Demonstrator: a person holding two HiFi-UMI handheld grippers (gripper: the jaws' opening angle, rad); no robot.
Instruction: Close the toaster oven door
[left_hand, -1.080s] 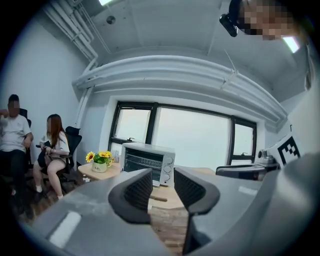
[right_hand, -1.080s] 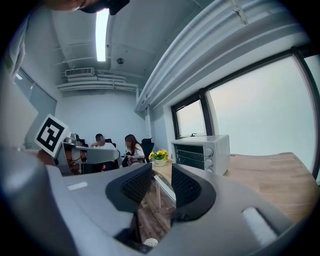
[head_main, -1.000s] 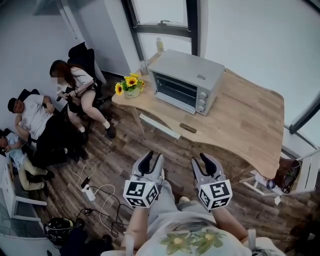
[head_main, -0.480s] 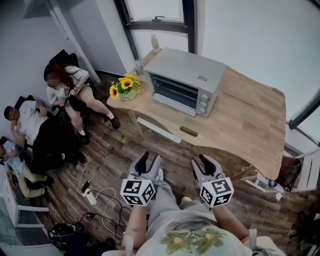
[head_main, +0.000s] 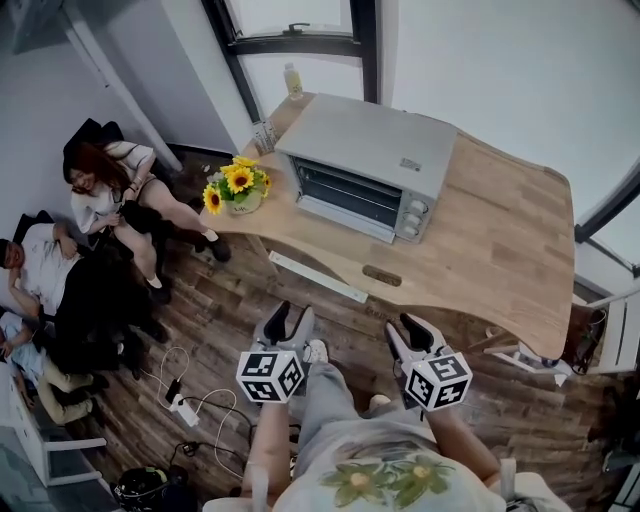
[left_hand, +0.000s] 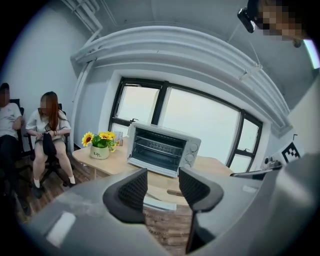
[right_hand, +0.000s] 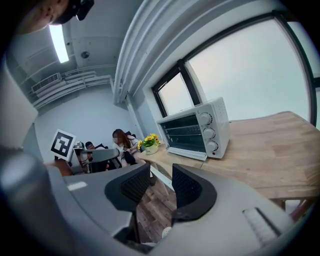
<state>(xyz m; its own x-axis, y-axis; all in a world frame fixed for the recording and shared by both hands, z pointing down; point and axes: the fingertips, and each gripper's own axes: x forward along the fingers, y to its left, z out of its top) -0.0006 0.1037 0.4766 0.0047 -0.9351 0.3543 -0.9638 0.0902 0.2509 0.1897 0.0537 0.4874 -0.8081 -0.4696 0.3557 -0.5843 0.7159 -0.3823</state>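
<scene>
The silver toaster oven (head_main: 365, 165) stands at the back of the wooden table (head_main: 500, 240), also seen in the left gripper view (left_hand: 162, 150) and the right gripper view (right_hand: 195, 131). Its dark front shows racks, and a pale lip runs along its bottom edge; I cannot tell how the door stands. My left gripper (head_main: 285, 325) (left_hand: 162, 182) hangs over the floor in front of the table, well short of the oven, its jaws opening with nothing between them. My right gripper (head_main: 408, 330) (right_hand: 161, 182) is beside it, open and empty.
A pot of sunflowers (head_main: 232, 185) sits at the table's left corner and a bottle (head_main: 292, 80) stands by the window. People (head_main: 110, 190) sit at the left. A power strip with cables (head_main: 180, 395) lies on the wooden floor.
The left gripper's jaws have spread wider. The view has shifted, so the seated people sit further left in the picture. Both grippers stay in front of the table.
</scene>
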